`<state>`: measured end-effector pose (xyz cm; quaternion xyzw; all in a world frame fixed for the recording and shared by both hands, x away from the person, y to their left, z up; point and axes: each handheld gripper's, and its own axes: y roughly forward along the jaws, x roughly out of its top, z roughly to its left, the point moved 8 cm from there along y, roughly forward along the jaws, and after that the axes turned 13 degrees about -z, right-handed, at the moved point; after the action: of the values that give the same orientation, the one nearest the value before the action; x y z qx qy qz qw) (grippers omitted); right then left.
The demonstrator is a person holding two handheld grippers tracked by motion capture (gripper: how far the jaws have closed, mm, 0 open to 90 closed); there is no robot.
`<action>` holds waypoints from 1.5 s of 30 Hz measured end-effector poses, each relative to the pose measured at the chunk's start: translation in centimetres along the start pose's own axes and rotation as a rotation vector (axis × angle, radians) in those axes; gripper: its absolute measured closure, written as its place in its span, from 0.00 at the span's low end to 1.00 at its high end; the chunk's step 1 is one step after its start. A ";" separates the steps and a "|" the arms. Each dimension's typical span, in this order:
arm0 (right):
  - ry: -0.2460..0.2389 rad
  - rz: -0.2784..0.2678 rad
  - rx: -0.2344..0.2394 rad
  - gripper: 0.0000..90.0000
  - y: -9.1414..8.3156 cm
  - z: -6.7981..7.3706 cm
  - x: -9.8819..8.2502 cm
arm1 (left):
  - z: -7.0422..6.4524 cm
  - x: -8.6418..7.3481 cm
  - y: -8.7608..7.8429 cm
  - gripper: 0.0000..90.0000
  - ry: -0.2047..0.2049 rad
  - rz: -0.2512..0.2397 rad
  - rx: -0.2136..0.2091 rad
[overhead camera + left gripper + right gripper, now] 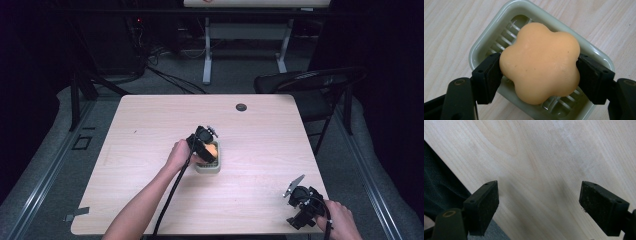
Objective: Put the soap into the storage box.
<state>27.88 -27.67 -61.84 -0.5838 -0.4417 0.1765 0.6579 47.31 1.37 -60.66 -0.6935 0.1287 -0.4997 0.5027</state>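
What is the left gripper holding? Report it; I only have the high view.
Observer: The left gripper is shut on a flower-shaped orange soap, gripped from both sides.
Operator: Describe the dish under it.
Observer: The dish is pale green with a slatted floor; the soap is over its middle.
Operator: Now check the right gripper.
Observer: The right gripper is open with nothing between its jaws, over bare table near the edge.
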 end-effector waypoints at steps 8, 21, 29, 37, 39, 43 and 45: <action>0.002 0.000 0.002 0.18 0.1 0.0 0.0 | 0.3 0.0 -0.1 0.25 0.003 -0.010 0.003; 0.005 0.001 -0.002 0.17 0.0 0.0 0.0 | 0.5 0.5 -2.1 0.12 0.000 -0.045 0.005; 0.006 -0.001 0.001 0.17 0.0 0.0 0.0 | -0.1 0.1 -5.1 0.08 0.007 -0.065 0.026; -0.002 0.014 0.005 0.18 0.1 0.0 -0.1 | -1.4 -0.9 -8.0 0.03 0.020 -0.071 0.011; 0.006 0.002 0.001 0.17 0.1 0.1 0.0 | -2.1 -1.9 -9.0 0.01 0.024 -0.041 -0.002; 0.006 0.002 0.002 0.17 0.1 0.1 0.0 | -2.9 -3.4 -9.7 0.00 0.035 -0.021 -0.010; 0.005 0.002 0.000 0.18 0.1 0.1 0.0 | -3.4 -5.0 -10.4 0.00 0.029 -0.005 -0.014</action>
<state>27.86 -27.58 -61.95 -0.5846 -0.4395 0.1756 0.6590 38.76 7.64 -54.89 -0.6902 0.1377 -0.5101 0.4945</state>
